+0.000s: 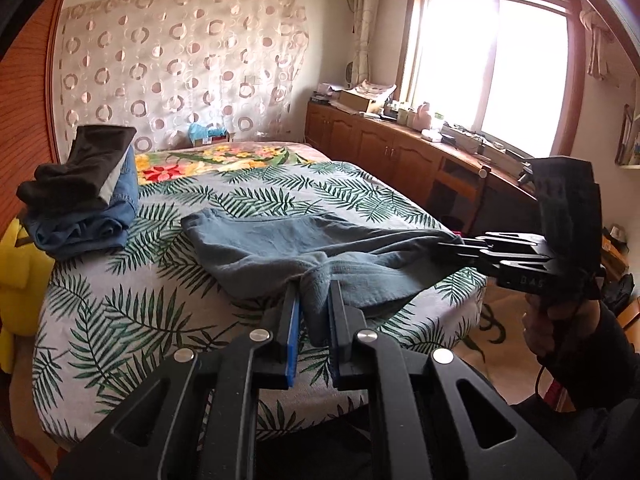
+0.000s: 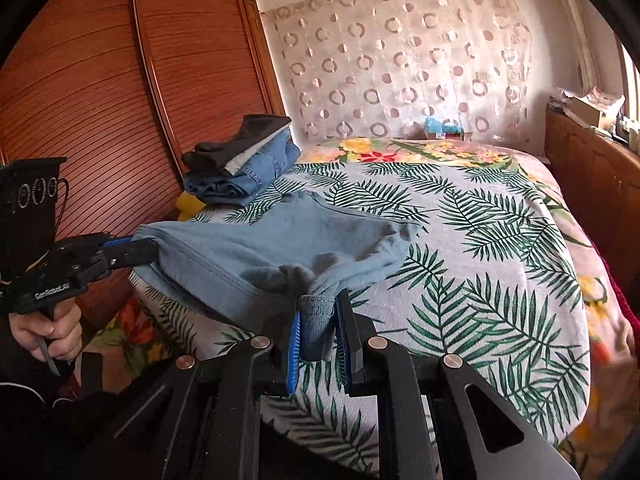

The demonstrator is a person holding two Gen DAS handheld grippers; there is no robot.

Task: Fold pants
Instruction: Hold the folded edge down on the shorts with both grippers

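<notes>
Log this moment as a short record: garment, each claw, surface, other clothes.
garment: blue-grey pants, partly lifted, far end lying on the bed
left claw: shut on a bunched edge of the pants
right claw: shut on another bunched edge of the pants
surface: bed with a palm-leaf cover
other clothes: folded stack, dark piece on top of denim, at the bed's far corner beside the wardrobe
fold: not yet made
</notes>
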